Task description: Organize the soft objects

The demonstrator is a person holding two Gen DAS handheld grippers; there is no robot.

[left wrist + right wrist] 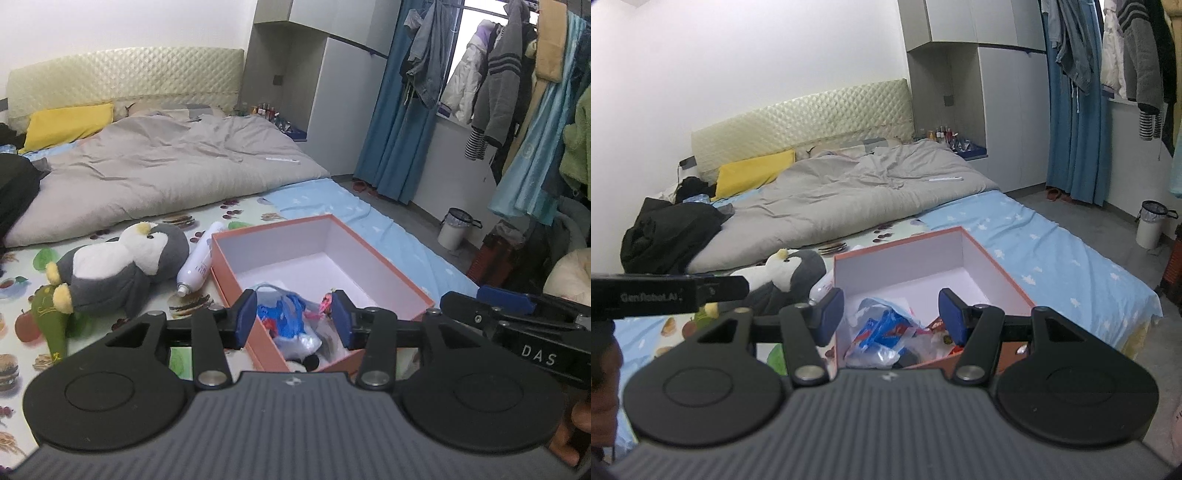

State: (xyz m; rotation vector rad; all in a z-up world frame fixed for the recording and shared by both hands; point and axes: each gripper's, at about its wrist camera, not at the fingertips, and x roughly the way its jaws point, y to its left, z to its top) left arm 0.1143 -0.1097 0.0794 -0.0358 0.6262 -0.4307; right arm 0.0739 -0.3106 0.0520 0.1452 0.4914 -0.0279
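Note:
An orange box [388, 271] with a white inside lies open on the patterned bed sheet. In its near end sits a clear plastic bag [286, 314] of blue and red items, next to small soft toys. My left gripper [293, 314] hovers open above that bag with nothing between its pads. My right gripper [892, 315] is open too, over the same end of the box [897, 266] and the bag [879, 330]. A grey and white penguin plush [118, 266] lies left of the box, with a green plush toy [51, 319] beside it.
A white spray bottle [197, 264] rests between the penguin and the box. Behind are a grey duvet [166, 162], a yellow pillow [70, 123] and black clothes [668, 232]. To the right are a white bin [454, 229], blue curtains and hanging clothes [506, 85].

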